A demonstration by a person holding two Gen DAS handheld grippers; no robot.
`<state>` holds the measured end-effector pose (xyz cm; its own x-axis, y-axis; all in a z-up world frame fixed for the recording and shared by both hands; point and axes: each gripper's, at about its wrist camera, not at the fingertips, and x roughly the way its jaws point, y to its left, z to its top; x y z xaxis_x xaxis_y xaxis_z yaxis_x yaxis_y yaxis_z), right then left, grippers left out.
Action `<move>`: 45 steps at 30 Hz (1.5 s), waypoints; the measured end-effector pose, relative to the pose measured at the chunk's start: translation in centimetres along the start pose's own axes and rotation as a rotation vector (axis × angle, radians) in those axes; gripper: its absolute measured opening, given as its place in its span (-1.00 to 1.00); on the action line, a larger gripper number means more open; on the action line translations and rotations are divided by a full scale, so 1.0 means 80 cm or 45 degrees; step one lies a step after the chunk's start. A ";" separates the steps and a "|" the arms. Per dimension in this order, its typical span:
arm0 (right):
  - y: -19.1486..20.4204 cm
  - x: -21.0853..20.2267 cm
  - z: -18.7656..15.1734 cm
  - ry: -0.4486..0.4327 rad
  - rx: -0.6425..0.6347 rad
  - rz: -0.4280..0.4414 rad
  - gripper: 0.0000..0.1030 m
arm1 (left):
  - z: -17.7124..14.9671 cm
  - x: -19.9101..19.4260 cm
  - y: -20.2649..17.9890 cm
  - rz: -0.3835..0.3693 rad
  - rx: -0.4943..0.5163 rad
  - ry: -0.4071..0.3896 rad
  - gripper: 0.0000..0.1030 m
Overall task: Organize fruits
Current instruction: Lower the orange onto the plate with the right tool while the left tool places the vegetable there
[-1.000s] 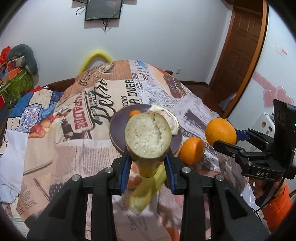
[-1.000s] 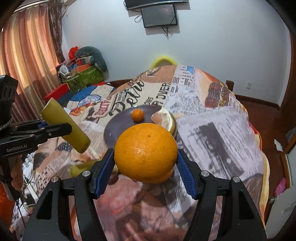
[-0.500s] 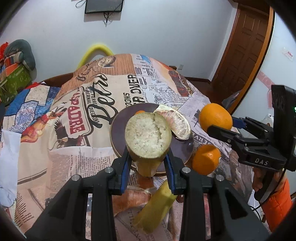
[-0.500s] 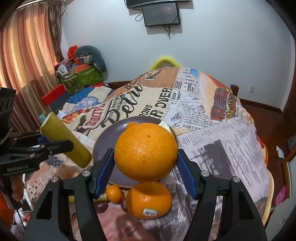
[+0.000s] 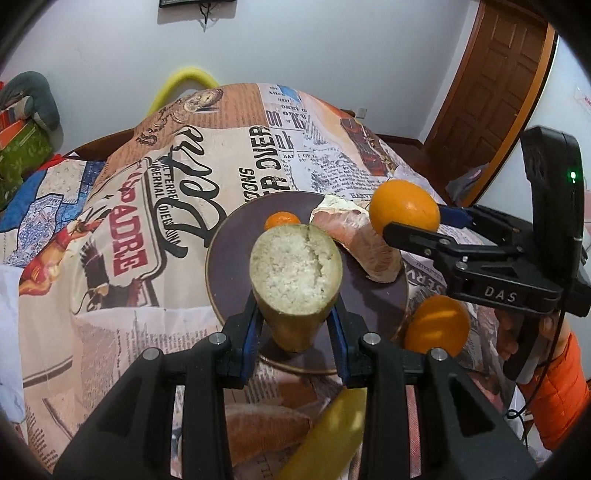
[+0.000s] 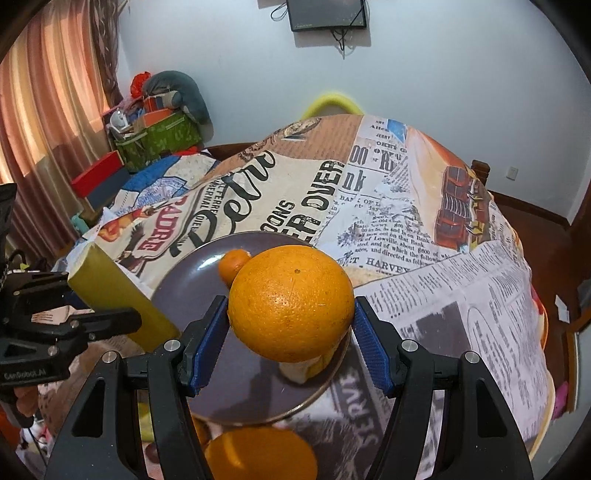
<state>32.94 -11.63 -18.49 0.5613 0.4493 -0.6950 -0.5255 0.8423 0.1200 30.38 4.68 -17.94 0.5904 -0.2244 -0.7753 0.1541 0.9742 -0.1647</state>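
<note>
Orange and round, the big fruit (image 6: 291, 302) now hangs over the dark plate (image 6: 192, 273), clamped in the right gripper (image 6: 291, 325); earlier it sat short of the rim. The left gripper (image 5: 295, 332), tilted down, has likewise advanced, pinching a yellow-green cut stalk (image 5: 295, 273) above the plate.

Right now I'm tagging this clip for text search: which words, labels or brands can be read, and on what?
"DAS": right tongs' body.
"GenRobot.AI": left tongs' body.
"OVER", "HARVEY", "SERVE", "PADRE": printed tablecloth.
The cloth's fine newsprint columns: too small to read.
Wall screen: no legible text.
</note>
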 end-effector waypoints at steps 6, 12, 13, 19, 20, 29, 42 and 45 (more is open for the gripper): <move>0.002 0.018 0.015 0.038 -0.041 0.019 0.23 | 0.018 0.018 0.009 -0.030 -0.028 0.022 -0.35; 0.004 0.038 0.023 0.103 -0.076 0.046 0.23 | 0.036 0.036 0.024 -0.037 -0.083 0.031 -0.34; 0.005 0.040 0.023 0.113 -0.081 0.053 0.23 | 0.040 0.040 0.028 -0.039 -0.102 0.035 -0.34; 0.010 0.057 0.027 0.179 -0.142 0.052 0.23 | 0.050 0.052 0.038 -0.007 -0.135 0.043 -0.34; 0.010 0.059 0.027 0.189 -0.148 0.051 0.24 | 0.051 0.053 0.038 0.001 -0.135 0.044 -0.34; 0.016 0.059 0.028 0.198 -0.188 0.043 0.25 | 0.051 0.056 0.034 0.064 -0.091 0.048 -0.34; 0.025 -0.005 0.035 0.053 -0.147 0.038 0.27 | 0.045 -0.007 0.010 0.114 -0.019 -0.050 -0.34; 0.028 -0.023 0.030 0.028 -0.146 0.025 0.27 | 0.041 -0.025 0.002 0.122 -0.003 -0.070 -0.34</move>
<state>32.26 -9.84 -15.28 0.5368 0.4578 -0.7087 -0.6065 0.7933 0.0530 31.77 5.19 -14.41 0.6451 -0.1307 -0.7528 0.0930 0.9914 -0.0925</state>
